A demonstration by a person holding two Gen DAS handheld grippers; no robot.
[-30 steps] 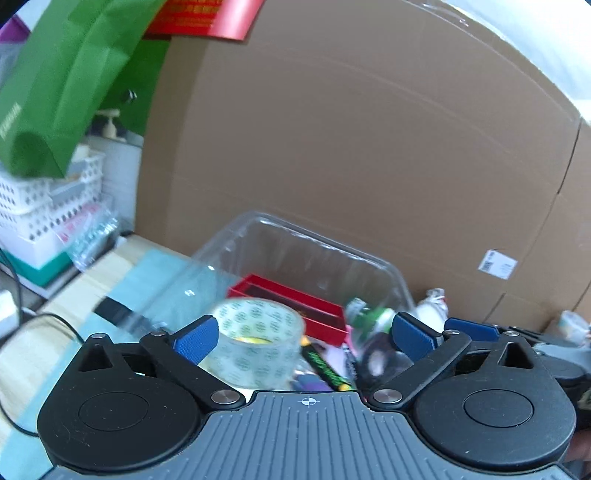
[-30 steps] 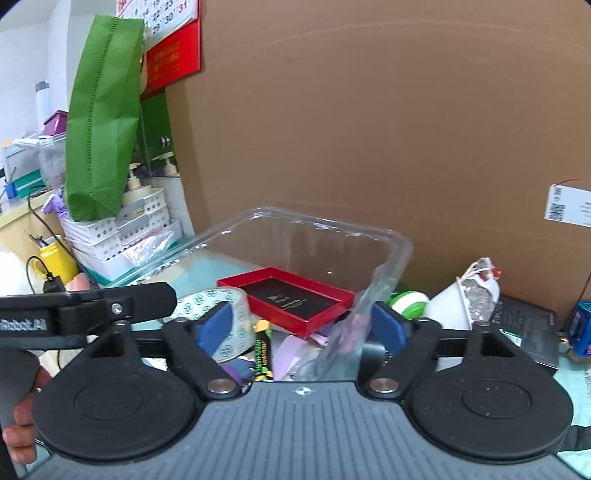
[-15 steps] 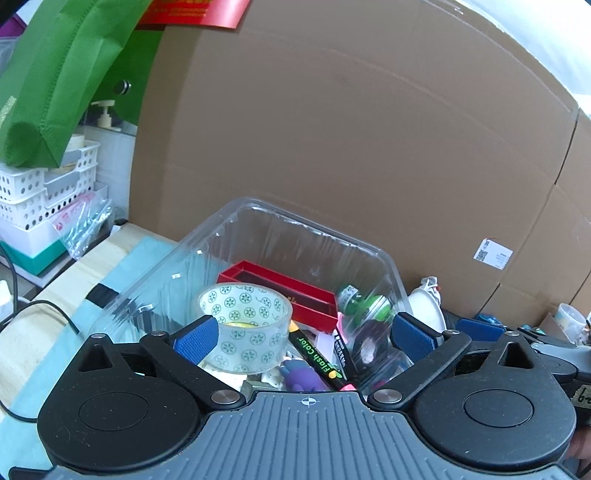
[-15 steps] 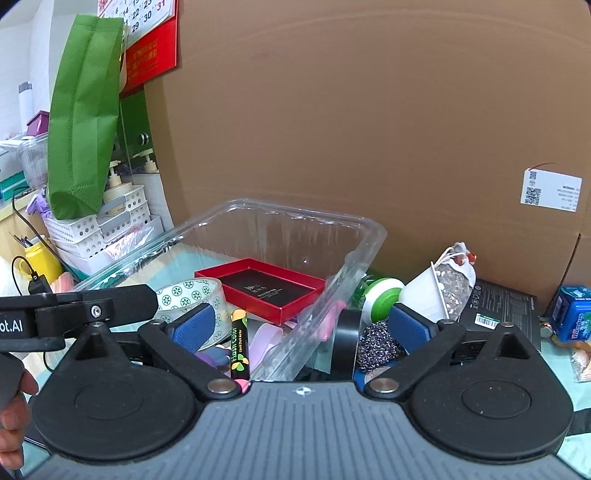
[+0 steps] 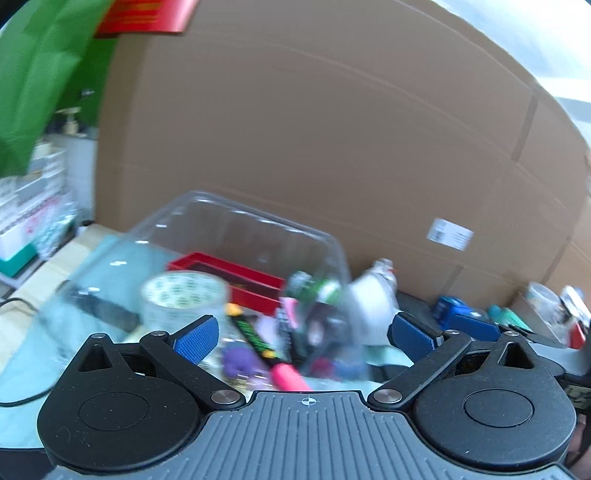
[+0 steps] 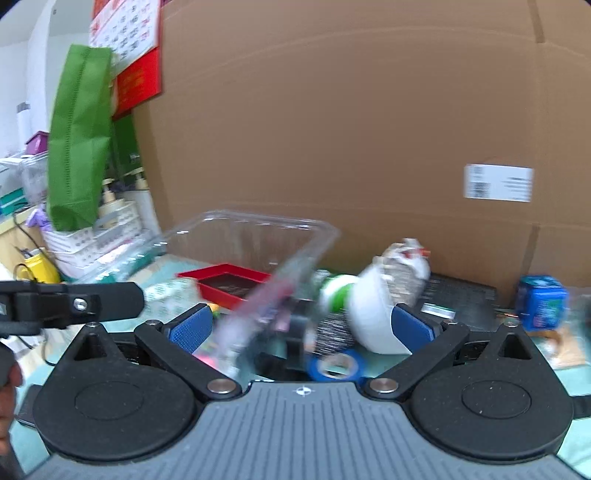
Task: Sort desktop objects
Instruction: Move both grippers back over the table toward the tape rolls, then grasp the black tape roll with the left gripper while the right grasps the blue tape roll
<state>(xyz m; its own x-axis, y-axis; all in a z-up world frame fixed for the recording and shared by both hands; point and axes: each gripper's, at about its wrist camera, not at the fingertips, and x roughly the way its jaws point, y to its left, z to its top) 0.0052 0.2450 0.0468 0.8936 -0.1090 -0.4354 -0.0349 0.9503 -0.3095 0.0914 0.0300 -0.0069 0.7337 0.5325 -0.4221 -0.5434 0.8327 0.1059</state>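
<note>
Both open tongs [image 5: 303, 334] [image 6: 301, 326] slid rightward; only the right view shows blue tape [image 6: 338, 365].

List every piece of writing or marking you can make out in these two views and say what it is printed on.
No text reads cleanly; both views are motion-blurred.
White shipping label on the cardboard box: code square and print lines, blurred.
Wall calendar: grid of date numbers, too small to read.
Red panel beneath it: gold characters, unreadable.
Black marker in the clear tray: yellow-green lettering, blurred.
Blue packet: print unreadable.
</note>
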